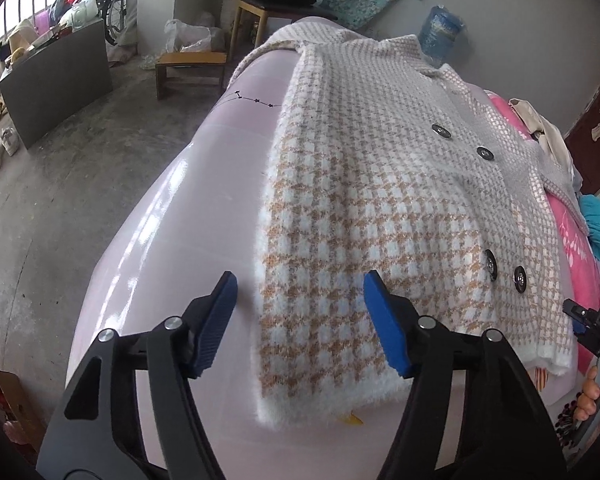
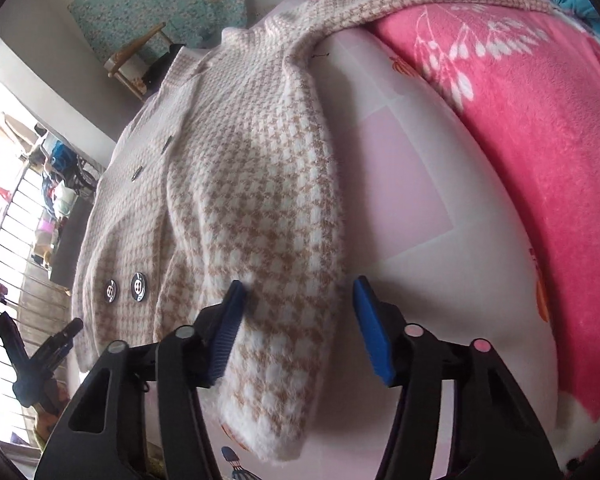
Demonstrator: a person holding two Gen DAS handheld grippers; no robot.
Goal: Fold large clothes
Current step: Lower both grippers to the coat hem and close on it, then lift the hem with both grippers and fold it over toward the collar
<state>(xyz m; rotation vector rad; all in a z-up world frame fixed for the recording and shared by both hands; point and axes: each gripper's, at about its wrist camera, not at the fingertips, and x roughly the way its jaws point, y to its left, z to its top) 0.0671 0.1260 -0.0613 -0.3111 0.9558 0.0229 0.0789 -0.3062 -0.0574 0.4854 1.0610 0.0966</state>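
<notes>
Houndstooth coat (image 1: 380, 184) flat on pink sheet (image 1: 172, 216)

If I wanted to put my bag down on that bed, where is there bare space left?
Two bare patches of pale pink sheet: one between the checked coat and the bed's floor-side edge, another between the coat's sleeve and the pink blanket. The middle is crowded: the coat is spread across it.

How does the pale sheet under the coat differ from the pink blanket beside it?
The sheet is pale pink, smooth and glossy; the blanket is bright pink and fuzzy. The sheet carries faint blocks and small drawings; the blanket has large white leaf prints. The coat lies mostly on the sheet; only one sleeve crosses the blanket. Both cover the bed.
</notes>
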